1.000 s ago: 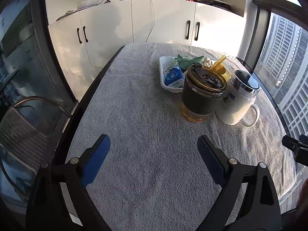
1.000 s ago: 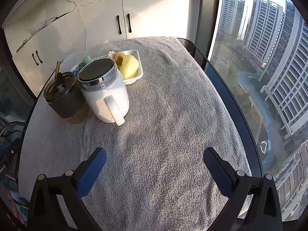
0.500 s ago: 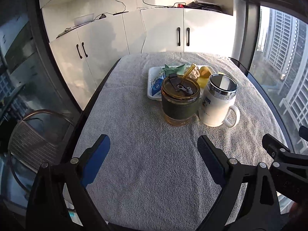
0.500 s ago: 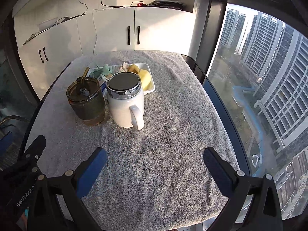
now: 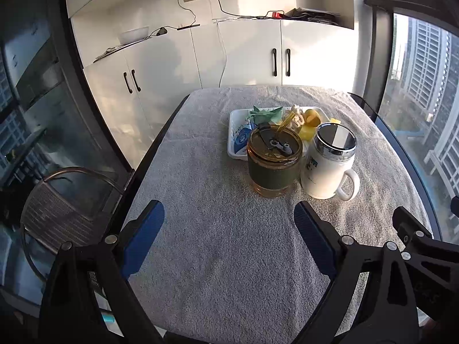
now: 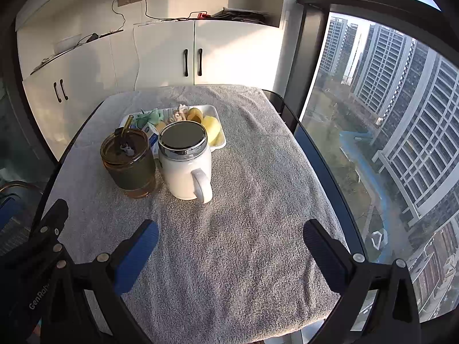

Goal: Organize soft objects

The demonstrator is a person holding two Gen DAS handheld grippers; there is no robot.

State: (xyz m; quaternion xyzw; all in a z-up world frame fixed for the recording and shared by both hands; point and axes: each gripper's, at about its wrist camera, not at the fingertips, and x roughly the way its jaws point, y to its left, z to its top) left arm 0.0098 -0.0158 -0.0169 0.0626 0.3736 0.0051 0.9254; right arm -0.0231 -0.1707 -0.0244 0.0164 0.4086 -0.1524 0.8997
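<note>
A white tray [image 5: 233,120] [image 6: 215,111] at the far side of the grey-towelled table [image 5: 229,243] holds soft objects: a green cloth [image 5: 265,113] [image 6: 149,117], a blue and white packet [image 5: 241,139], a cream knotted piece [image 5: 297,114] [image 6: 178,112] and yellow sponges [image 5: 311,117] [image 6: 212,127]. In front of the tray stand a dark lidded glass tumbler with a straw [image 5: 274,160] [image 6: 129,163] and a white mug with a steel lid [image 5: 330,163] [image 6: 185,162]. My left gripper [image 5: 229,226] and right gripper [image 6: 229,240] are both open and empty, held above the near end of the table.
White cabinets [image 5: 246,57] stand behind the table. A metal chair [image 5: 57,203] stands to the left. Floor-height windows [image 6: 387,132] run along the right edge of the table. The right gripper's body shows at the lower right of the left wrist view [image 5: 416,243].
Both grippers have drawn back and risen from the table, so the tray, tumbler and mug look smaller and farther. Both stay open and empty.
</note>
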